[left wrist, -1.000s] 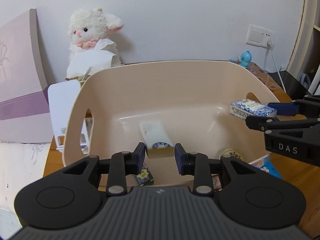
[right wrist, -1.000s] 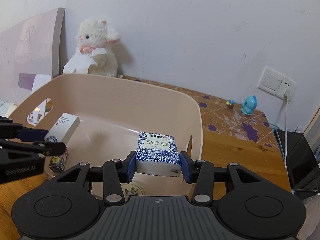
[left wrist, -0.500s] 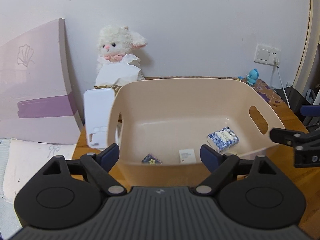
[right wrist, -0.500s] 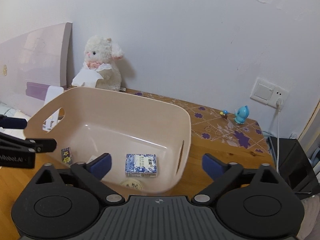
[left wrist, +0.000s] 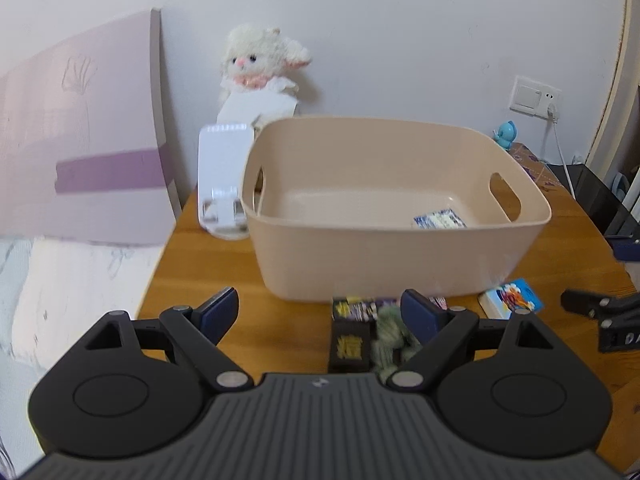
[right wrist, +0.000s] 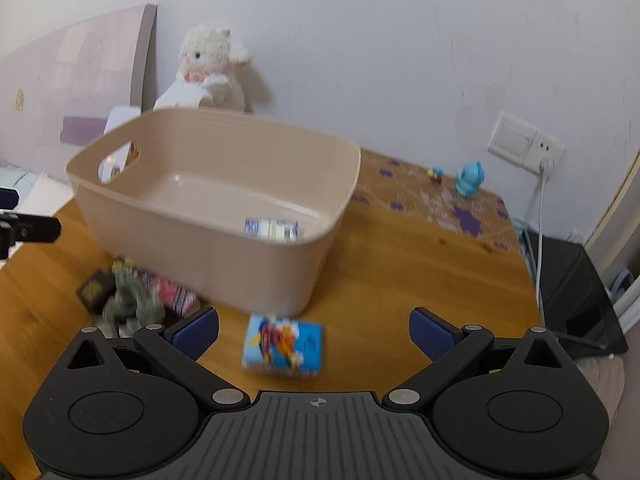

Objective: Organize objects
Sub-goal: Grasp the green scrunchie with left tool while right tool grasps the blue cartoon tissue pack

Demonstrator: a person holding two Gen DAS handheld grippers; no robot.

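Observation:
A beige plastic bin (left wrist: 400, 256) (right wrist: 248, 256) stands on the wooden table. A blue-and-white patterned box (left wrist: 439, 219) (right wrist: 271, 229) lies inside it. My left gripper (left wrist: 320, 312) is open and empty in front of the bin, above a black box (left wrist: 349, 345) and a grey-green figure (left wrist: 390, 330). My right gripper (right wrist: 314, 330) is open and empty, above a light blue cartoon box (right wrist: 283, 345) (left wrist: 512, 298) on the table. The black box (right wrist: 93, 291) and figure (right wrist: 126, 304) lie at the bin's front left corner in the right wrist view.
A white plush lamb (left wrist: 260, 76) (right wrist: 208, 68) sits against the wall behind the bin. A white stand (left wrist: 222, 184) is left of the bin. A pink board (left wrist: 80, 132) leans at the left. A blue toy (right wrist: 470, 178) and wall socket (right wrist: 524, 146) are at the right.
Both grippers let go of their boxes into the bin, opened wide, and pulled back and down. The items on the table before the bin have come into view.

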